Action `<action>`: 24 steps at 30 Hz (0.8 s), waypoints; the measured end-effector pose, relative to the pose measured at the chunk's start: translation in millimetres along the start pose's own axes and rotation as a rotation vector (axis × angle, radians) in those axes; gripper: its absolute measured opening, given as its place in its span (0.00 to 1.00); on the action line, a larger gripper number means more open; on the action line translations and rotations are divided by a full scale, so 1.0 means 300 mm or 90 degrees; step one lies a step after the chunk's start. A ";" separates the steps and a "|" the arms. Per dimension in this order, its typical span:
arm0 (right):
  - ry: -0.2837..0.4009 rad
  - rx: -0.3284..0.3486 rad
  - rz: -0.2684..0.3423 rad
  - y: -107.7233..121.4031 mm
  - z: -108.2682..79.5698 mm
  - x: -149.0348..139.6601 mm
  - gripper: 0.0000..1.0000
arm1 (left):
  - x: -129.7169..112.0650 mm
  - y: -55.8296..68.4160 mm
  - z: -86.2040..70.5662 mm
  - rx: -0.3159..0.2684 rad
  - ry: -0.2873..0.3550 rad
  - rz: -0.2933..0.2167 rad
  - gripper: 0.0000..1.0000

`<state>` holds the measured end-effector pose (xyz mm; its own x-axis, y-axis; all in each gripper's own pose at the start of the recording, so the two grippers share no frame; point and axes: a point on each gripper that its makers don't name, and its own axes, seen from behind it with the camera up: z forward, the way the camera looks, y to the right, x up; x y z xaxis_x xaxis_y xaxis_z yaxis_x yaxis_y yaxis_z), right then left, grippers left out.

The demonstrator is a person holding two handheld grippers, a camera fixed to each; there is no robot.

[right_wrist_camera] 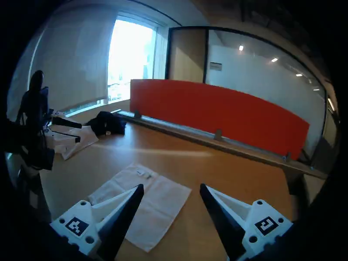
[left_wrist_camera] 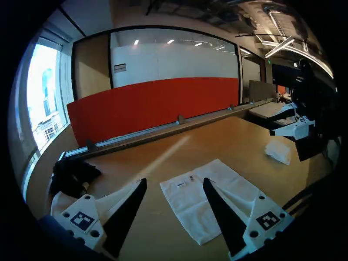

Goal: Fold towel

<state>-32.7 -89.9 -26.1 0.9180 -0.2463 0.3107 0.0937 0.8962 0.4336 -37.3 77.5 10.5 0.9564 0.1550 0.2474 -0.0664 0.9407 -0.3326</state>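
On the table [left_wrist_camera: 217, 139], the towel [left_wrist_camera: 191, 200] lies flat, with bare wood on every side as far as the red divider [left_wrist_camera: 152, 104]. Left gripper [left_wrist_camera: 174, 180] and right gripper [right_wrist_camera: 171, 186] both hang by its near edge, fingers spread wide, grasping nothing (contact with the cloth is unclear). A dark bundle [left_wrist_camera: 71, 174] and a small white cloth [left_wrist_camera: 278, 150] lie well apart from it.

A white towel [left_wrist_camera: 188, 203], a dark cloth [left_wrist_camera: 71, 174] and a folded cloth [left_wrist_camera: 278, 151] lie on the wooden table [left_wrist_camera: 226, 139].
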 end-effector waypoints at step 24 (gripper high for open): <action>-0.096 0.045 -0.035 -0.072 0.064 -0.313 1.00 | -0.338 0.095 0.067 -0.045 -0.113 0.016 0.96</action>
<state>-128.2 -93.2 -48.3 0.8434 -0.3515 0.4063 0.1097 0.8530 0.5103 -141.9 94.7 -5.7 0.8893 0.2343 0.3928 -0.0633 0.9136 -0.4017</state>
